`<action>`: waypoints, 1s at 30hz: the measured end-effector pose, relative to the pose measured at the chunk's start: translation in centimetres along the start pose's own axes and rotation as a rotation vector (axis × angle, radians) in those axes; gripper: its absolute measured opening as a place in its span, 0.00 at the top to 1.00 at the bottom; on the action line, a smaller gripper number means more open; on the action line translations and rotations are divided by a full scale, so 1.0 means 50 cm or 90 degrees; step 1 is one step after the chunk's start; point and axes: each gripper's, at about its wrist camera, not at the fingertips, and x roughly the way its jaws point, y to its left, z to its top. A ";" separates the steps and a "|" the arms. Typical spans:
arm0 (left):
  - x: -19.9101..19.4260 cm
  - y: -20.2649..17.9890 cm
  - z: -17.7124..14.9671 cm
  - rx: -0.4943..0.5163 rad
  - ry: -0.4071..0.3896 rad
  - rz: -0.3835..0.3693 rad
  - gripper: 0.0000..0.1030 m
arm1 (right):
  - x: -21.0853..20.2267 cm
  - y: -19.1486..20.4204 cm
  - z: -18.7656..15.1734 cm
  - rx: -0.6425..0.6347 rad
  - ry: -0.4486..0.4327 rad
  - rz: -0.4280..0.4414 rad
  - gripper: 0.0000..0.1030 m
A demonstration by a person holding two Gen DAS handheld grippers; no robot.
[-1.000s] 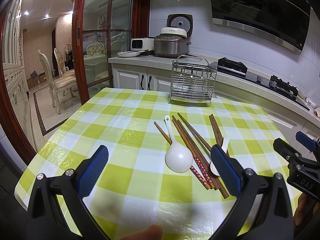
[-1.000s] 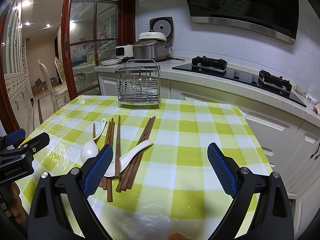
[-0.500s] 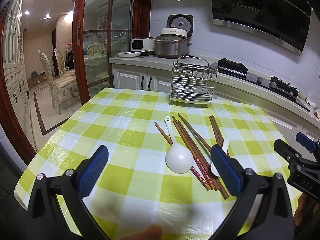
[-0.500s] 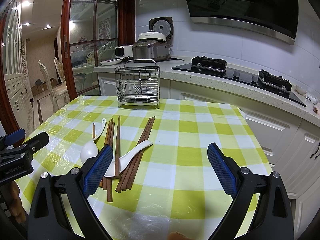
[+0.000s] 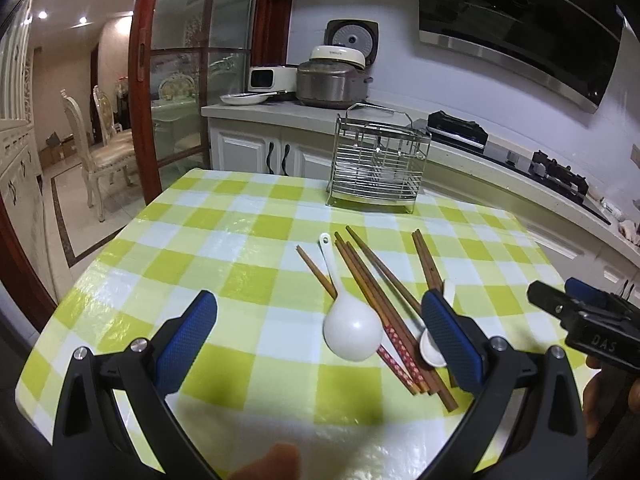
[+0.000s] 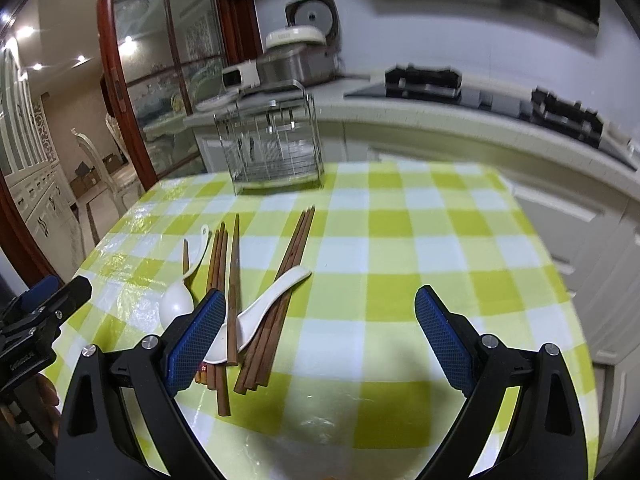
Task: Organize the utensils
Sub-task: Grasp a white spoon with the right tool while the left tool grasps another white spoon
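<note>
Several brown chopsticks point(image 5: 378, 290) and two white spoons lie on the green-checked table point(image 5: 240, 248). The larger spoon point(image 5: 350, 330) lies bowl towards me; the smaller spoon point(image 6: 272, 294) crosses the chopsticks point(image 6: 294, 254). A wire utensil rack point(image 5: 378, 164) stands at the table's far edge and shows in the right wrist view point(image 6: 276, 150) too. My left gripper point(image 5: 320, 340) is open and empty above the near table, with the larger spoon between its fingers. My right gripper point(image 6: 318, 338) is open and empty, right of the pile.
Behind the table runs a kitchen counter point(image 5: 500, 172) with a rice cooker point(image 5: 332, 80) and a gas hob point(image 6: 566, 114). A glass door point(image 5: 180, 92) and dining chairs point(image 5: 104, 148) are at the left. The right gripper's body point(image 5: 592, 328) shows at right in the left wrist view.
My right gripper has moved forward and tilted downward, closer to the table and the pile. My left gripper has barely moved.
</note>
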 end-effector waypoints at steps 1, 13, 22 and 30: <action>0.008 0.001 0.004 0.002 0.005 0.000 0.04 | 0.009 0.000 0.002 0.004 0.009 -0.002 0.13; 0.164 0.023 0.073 0.013 0.076 -0.036 0.04 | 0.155 -0.008 0.037 0.048 0.117 0.019 0.13; 0.298 0.023 0.110 0.025 0.133 -0.062 0.33 | 0.243 0.007 0.048 0.066 0.171 0.021 0.21; 0.398 0.019 0.111 0.030 0.182 -0.086 0.56 | 0.286 0.020 0.049 0.059 0.200 0.018 0.38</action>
